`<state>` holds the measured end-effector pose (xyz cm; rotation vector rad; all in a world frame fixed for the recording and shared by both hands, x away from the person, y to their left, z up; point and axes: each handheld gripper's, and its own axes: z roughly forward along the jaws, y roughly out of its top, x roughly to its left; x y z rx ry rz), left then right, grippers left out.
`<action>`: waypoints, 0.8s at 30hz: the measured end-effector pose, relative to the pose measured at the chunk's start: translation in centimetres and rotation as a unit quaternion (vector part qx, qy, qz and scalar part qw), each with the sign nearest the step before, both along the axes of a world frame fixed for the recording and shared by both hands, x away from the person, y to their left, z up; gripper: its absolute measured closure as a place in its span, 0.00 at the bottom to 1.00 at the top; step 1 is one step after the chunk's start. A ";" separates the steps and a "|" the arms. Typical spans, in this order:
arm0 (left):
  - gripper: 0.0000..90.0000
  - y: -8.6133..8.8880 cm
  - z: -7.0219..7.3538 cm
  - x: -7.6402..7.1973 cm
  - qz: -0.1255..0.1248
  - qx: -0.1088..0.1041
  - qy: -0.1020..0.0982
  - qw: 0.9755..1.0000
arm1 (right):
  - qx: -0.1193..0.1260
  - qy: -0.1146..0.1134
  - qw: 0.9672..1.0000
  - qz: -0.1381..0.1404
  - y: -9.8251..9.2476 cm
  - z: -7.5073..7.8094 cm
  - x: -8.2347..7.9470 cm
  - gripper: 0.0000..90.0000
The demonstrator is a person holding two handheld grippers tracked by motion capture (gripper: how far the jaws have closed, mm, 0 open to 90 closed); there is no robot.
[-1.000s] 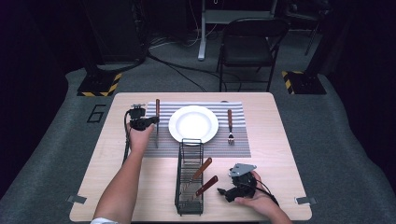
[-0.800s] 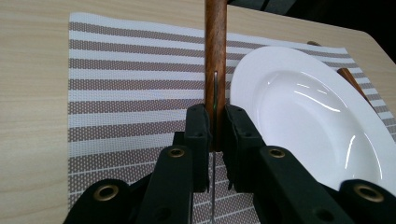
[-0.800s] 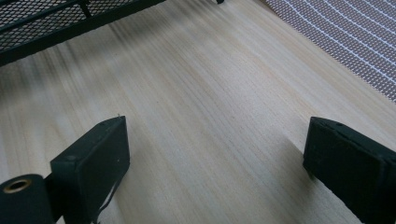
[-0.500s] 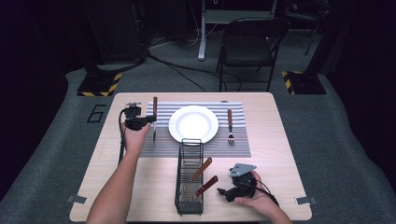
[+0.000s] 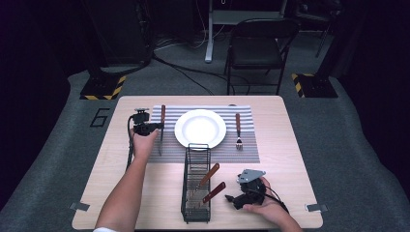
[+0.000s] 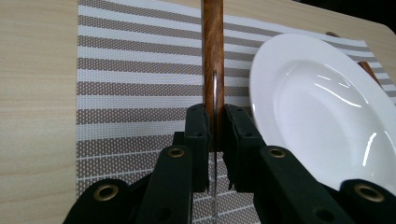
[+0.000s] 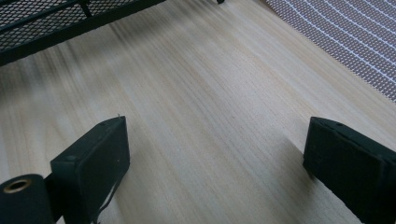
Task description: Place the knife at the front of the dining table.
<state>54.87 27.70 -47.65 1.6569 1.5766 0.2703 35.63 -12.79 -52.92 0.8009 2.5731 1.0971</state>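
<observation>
Seen from high view: wooden table (image 5: 145, 193) w/ striped placemat (image 5: 246, 153) along far side, white plate (image 5: 200, 128) at its centre. Fork (image 5: 238, 130) w/ wooden handle just right of plate, on the mat, tines toward the person.

Left gripper (image 5: 153, 126) at left edge of mat, jaws pressed against a knife (image 5: 161, 129) lying just left of plate, wooden handle pointing away, blade toward the person. In left gripper view: left gripper (image 6: 215, 128) w/ both black jaws tight on the knife (image 6: 213, 60) at the join of handle & blade; thin metal edge running down between jaws; plate (image 6: 327, 112) close at right, placemat (image 6: 126, 79) beneath, bare table (image 6: 32, 116) at left.

Black wire basket (image 5: 197, 186) in front of plate, long axis running away from the person, on bare wood. Inside: two wooden-handled utensils (image 5: 209, 176), handles sticking up & leaning right; which kind, cannot tell.

Right gripper (image 5: 233, 199) held low near table's front-right, just right of basket, jaws aimed left toward it, grey plate on top. In right gripper view: right gripper (image 7: 219, 154) spread wide, nothing between jaws, bare table (image 7: 210, 102) below; basket (image 7: 60, 18) mesh at top left, placemat (image 7: 345, 37) corner at top right.
</observation>
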 end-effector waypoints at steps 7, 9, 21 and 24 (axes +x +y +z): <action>0.89 0.0 -1.1 0.6 0.000 -0.007 0.006 1.000 | 0.000 0.000 1.000 0.000 0.0 0.0 0.0 0.07; 0.89 0.1 -1.4 0.7 0.004 -0.008 0.011 1.000 | 0.000 0.000 1.000 -0.001 0.0 0.0 0.0 0.07; 0.90 0.1 -2.2 1.1 0.022 -0.012 0.026 0.999 | 0.000 0.000 1.000 -0.001 0.0 0.0 0.0 0.07; 0.90 0.0 -2.3 1.1 0.027 -0.011 0.025 0.999 | 0.000 0.000 1.000 -0.001 0.0 0.0 0.0 0.07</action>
